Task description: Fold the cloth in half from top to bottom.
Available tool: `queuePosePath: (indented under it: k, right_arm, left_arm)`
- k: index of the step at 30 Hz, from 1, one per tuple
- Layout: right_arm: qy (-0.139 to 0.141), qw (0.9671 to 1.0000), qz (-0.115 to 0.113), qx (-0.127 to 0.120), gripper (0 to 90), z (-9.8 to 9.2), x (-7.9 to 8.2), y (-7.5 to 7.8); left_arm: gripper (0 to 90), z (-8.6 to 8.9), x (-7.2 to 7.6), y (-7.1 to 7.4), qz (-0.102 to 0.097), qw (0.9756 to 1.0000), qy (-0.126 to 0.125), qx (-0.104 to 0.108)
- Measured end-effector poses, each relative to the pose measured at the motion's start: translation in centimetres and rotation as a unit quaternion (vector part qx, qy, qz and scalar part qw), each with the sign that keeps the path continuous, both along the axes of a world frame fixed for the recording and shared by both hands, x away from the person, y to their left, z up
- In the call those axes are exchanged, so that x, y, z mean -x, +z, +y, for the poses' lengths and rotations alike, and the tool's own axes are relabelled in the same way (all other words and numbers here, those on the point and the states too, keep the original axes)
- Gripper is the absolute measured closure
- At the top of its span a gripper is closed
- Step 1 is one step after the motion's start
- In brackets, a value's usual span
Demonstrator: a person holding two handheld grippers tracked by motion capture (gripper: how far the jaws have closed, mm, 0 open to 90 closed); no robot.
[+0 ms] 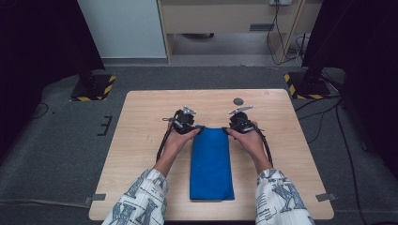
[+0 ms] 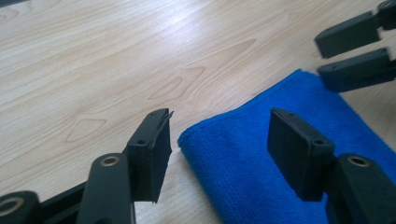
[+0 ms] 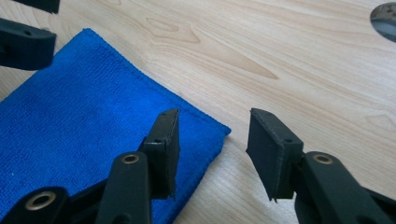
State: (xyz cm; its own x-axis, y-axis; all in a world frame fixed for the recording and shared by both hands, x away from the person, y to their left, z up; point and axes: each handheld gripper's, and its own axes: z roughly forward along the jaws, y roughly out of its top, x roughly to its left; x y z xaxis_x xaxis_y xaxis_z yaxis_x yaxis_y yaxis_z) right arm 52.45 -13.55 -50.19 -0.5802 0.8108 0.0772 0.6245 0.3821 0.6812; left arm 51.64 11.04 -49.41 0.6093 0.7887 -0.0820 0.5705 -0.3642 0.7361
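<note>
The blue cloth (image 1: 211,163) lay folded into a long narrow strip down the middle of the table (image 1: 141,117), its far short edge between the two hands; as far as could be judged, the earlier folds were already made and a further fold from the far end was being prepared. The left tongs (image 1: 201,128) stood at the far left corner of the cloth, their jaws apart with that corner between them but the pads not yet pressing on it; the right tongs (image 1: 225,129) stood likewise at the far right corner, jaws apart, one jaw over the cloth and the other over bare wood. Neither corner was lifted; the cloth rested flat. What remained, by this reading, was to pinch both corners, carry them toward the near edge and lay the strip in half. A small dark disc (image 1: 238,101) sat well beyond, untouched.
</note>
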Motion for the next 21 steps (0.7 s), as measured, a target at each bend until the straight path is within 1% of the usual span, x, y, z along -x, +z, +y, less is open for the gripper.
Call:
queuePosePath:
  k: [3,9,12,16,18,21]
  right_arm:
    - [-0.006,1.0,0.002,-0.008,54.3,-0.3,-0.2,-0.1]
    - [-0.016,0.9996,0.012,-0.019,53.7,-0.5,-0.5,-0.8]
    - [-0.015,0.9996,0.017,-0.015,52.8,-0.2,-0.5,-1.3]
    - [-0.016,0.9995,0.024,-0.015,49.4,0.3,-0.7,-1.9]
    - [-0.019,0.9993,0.027,-0.016,48.7,0.6,-0.8,-2.2]
    - [-0.023,0.9993,0.021,-0.021,50.6,0.8,-0.9,-2.3]
  left_arm:
    - [40.4,0.1,-0.4,-0.7,0.007,1.0,0.005,-0.003]
    - [41.8,0.3,-1.0,-2.0,0.02,0.9995,0.012,-0.02]
    - [44.6,0.4,-1.2,-2.5,0.026,0.9993,0.014,-0.022]
    - [46.0,0.4,-1.3,-2.9,0.032,0.9988,0.011,-0.037]
    - [46.5,0.4,-1.2,-3.0,0.03,0.9988,0.009,-0.039]
    - [48.2,0.4,-1.1,-3.1,0.026,0.999,0.009,-0.036]
